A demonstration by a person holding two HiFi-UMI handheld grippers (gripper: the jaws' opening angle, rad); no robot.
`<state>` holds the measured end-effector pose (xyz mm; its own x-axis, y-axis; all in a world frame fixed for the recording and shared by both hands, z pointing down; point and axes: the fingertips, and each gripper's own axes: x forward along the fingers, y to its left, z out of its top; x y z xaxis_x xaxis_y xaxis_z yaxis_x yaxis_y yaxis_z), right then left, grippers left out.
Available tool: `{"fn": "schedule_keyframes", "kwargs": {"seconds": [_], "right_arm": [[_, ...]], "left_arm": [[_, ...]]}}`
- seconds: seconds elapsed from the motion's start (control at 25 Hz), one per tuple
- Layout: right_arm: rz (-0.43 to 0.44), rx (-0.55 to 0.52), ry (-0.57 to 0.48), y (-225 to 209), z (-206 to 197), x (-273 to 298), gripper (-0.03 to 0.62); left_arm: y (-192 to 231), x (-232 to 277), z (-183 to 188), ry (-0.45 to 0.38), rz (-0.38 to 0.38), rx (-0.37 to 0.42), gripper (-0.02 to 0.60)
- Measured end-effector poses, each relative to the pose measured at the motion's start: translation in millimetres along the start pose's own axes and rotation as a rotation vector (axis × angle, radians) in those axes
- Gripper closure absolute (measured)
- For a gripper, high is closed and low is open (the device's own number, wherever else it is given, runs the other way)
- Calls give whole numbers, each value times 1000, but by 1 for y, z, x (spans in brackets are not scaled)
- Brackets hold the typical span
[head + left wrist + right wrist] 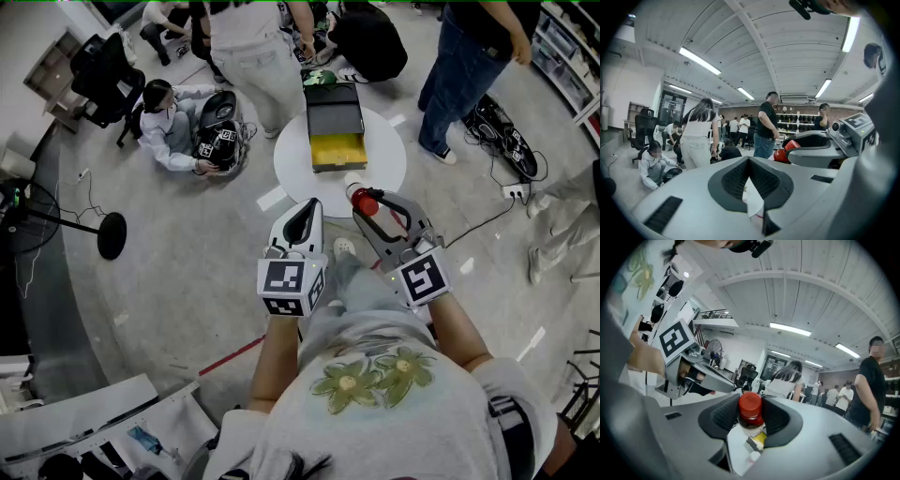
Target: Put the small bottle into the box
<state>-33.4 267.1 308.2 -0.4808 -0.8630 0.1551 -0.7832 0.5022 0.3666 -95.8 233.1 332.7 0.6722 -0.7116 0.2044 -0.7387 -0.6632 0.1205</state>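
Observation:
A small bottle (364, 201) with a red cap (750, 405) sits between the pads of my right gripper (372, 204), which is shut on it, held in the air. The red cap also shows in the left gripper view (781, 153), inside the right gripper's jaws. My left gripper (302, 221) hangs beside it on the left, shut, with nothing between its pads (736, 177). The box (335, 127), dark with a yellow inside, lies open on a round white table (386, 161) ahead of and below both grippers.
Two people stand at the table's far side (258, 66) and right (464, 70). Another person (169, 127) sits on the floor at left with black gear (217, 141). A black bag (370, 42) lies behind the table, cables (511, 178) at right, a round stand base (111, 234) at left.

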Motion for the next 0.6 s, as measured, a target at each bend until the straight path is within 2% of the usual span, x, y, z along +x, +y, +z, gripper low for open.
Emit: {"fn": "schedule_keyframes", "kwargs": {"seconds": [0.36,0.6], "right_arm": [[62,-9,-25,-33,-8,16,442],[155,5,-51,-66,-13,44,442]], "left_arm": [[0,38,2,15,31,-25,580],[20,73,9,10,114,-54,580]]}}
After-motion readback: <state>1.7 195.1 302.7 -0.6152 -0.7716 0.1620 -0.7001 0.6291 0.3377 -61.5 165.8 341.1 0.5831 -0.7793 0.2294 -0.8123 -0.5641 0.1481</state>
